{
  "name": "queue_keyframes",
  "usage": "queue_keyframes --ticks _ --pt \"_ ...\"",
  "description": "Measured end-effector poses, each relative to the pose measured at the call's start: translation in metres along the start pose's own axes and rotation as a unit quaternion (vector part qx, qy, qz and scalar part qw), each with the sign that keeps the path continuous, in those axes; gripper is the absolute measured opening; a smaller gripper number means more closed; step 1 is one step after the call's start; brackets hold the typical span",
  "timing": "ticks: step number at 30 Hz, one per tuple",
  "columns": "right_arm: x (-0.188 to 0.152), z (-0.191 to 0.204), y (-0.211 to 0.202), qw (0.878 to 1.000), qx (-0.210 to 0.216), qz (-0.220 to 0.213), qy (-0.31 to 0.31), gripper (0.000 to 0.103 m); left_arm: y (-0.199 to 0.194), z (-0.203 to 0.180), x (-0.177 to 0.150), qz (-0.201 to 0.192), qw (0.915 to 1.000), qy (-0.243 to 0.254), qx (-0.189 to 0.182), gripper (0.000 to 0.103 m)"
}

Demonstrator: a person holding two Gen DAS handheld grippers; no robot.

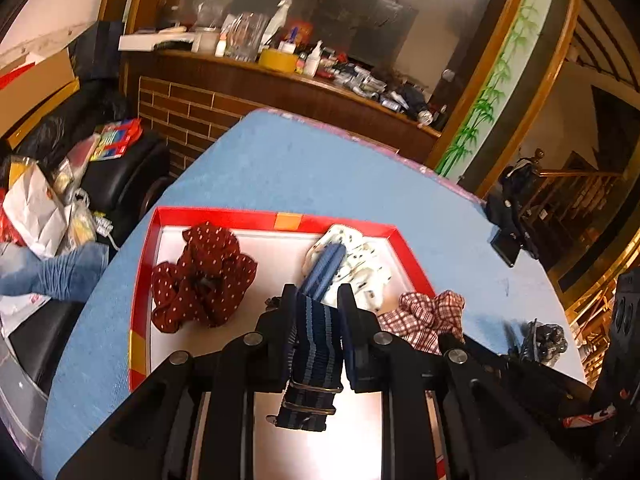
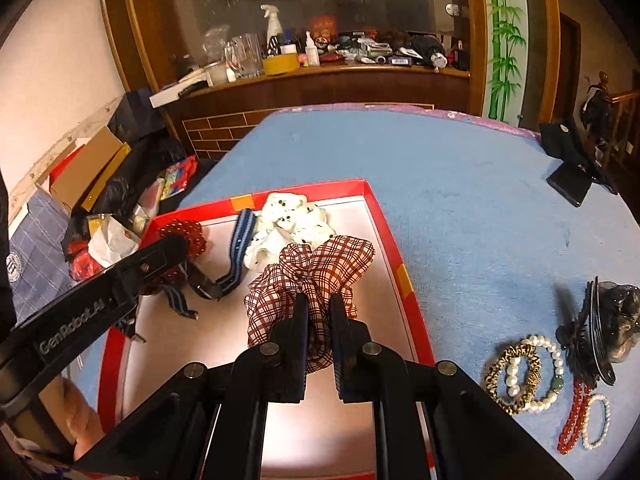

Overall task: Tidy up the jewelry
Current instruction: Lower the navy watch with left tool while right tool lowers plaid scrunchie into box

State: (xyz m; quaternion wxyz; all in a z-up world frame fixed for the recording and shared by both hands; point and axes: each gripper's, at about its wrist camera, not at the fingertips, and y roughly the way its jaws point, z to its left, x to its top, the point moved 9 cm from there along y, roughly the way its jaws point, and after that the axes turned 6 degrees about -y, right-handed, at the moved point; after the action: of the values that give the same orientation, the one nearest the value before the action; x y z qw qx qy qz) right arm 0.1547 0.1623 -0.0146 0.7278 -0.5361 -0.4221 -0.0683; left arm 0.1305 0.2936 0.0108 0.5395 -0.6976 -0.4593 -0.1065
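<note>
A red-rimmed tray (image 1: 224, 213) (image 2: 384, 224) with a white floor lies on the blue table. My left gripper (image 1: 318, 294) is shut on a blue striped strap (image 1: 316, 344), held over the tray; the strap also shows in the right wrist view (image 2: 240, 236). My right gripper (image 2: 319, 300) is shut on a red plaid scrunchie (image 2: 316, 268) above the tray's right side; it shows in the left wrist view (image 1: 424, 312) too. A dark red dotted scrunchie (image 1: 200, 280) and a white spotted scrunchie (image 2: 292, 216) lie in the tray.
On the table right of the tray lie pearl and leopard bracelets (image 2: 520, 372), a red bead bracelet (image 2: 576, 416) and a dark hair clip (image 2: 600, 328). A black phone on a stand (image 2: 572, 184) is at the far right. A cluttered wooden counter (image 2: 320, 72) stands behind.
</note>
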Motion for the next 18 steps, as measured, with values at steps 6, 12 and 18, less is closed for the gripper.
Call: queue_keyframes --ticks 6,12,18 --pt "-0.001 -0.004 0.022 1.0 -0.002 0.024 0.005 0.011 0.005 0.0 -0.002 0.006 0.9999 0.002 0.01 0.019" --pt "-0.001 -0.01 0.036 0.999 -0.002 0.036 0.017 0.011 0.011 0.001 -0.005 0.015 0.9998 0.001 0.013 0.019" --pt "0.001 -0.015 0.043 0.999 -0.007 0.042 0.022 0.011 0.013 0.002 -0.006 0.019 0.9997 0.004 0.017 0.019"
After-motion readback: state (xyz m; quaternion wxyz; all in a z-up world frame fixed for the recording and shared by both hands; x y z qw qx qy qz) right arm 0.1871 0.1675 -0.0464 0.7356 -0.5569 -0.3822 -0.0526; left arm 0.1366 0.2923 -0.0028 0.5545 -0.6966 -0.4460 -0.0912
